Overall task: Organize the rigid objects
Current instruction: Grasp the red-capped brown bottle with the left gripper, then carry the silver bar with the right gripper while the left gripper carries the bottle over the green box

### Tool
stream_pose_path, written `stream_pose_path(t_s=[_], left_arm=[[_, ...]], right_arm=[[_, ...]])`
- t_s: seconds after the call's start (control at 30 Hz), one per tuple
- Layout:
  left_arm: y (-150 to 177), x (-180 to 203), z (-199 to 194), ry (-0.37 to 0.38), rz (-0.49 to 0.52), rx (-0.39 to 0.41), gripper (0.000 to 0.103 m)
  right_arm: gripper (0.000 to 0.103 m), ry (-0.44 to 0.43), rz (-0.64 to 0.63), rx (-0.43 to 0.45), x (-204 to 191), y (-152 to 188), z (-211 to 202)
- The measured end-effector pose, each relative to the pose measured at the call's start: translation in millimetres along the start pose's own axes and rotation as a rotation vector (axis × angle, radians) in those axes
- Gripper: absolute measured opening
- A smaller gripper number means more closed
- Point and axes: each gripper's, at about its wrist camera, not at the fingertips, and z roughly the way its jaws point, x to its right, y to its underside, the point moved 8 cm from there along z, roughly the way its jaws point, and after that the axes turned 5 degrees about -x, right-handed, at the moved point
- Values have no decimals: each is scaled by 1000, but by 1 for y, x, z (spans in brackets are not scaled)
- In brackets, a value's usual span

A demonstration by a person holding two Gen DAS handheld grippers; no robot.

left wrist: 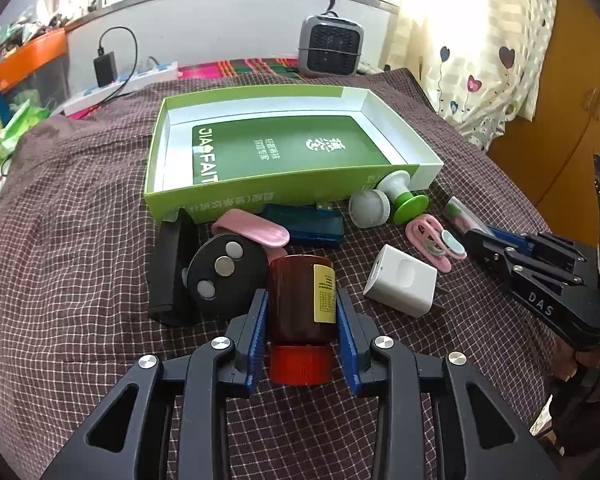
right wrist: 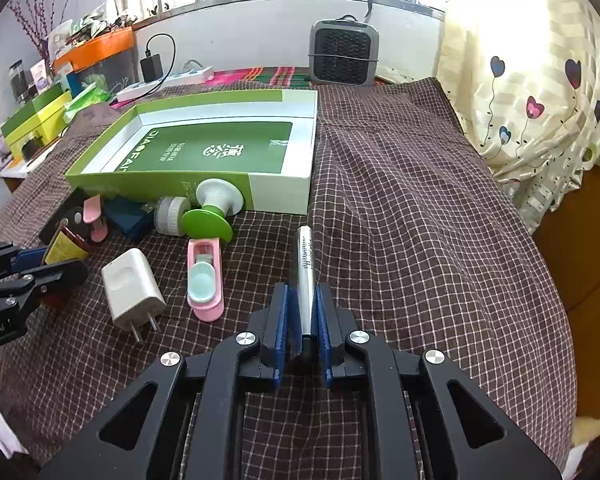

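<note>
The green box [left wrist: 284,190] sits open on the checked cloth [right wrist: 420,220], holding only a flat green card [left wrist: 284,148] on its floor. Against its near wall lie a green-and-white stopper [right wrist: 216,210], a grey cap [left wrist: 369,208] and a blue case [left wrist: 306,222], with a pink clip [left wrist: 252,232] and a black round remote [left wrist: 226,276] just in front (a black block [left wrist: 172,272] lies beside the remote). Nearer me are a white charger [right wrist: 132,292] and a pink holder [right wrist: 205,276], well apart from the box. My left gripper [left wrist: 302,308] is closed on a brown bottle [left wrist: 300,296], red cap toward me, blue pads touching both its sides. My right gripper [right wrist: 303,304] is pinched narrow on a silver marker [right wrist: 306,272], which points toward the box's white corner.
</note>
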Motion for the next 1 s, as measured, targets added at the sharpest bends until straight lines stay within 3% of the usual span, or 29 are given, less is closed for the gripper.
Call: stream_pose_path(t_s=[0.23,0.4,1.0], left_arm=[[5,-1,1,9,-17,-10,31],[8,-1,2,9,-29,-15,31],[10,0,3,3,-32,-6,31]], right_arm=[[12,-23,6,8,-3,3,-4],[11,-86,14,3,-9,7,-7],[11,-73,-10,-13,-17,6,4]])
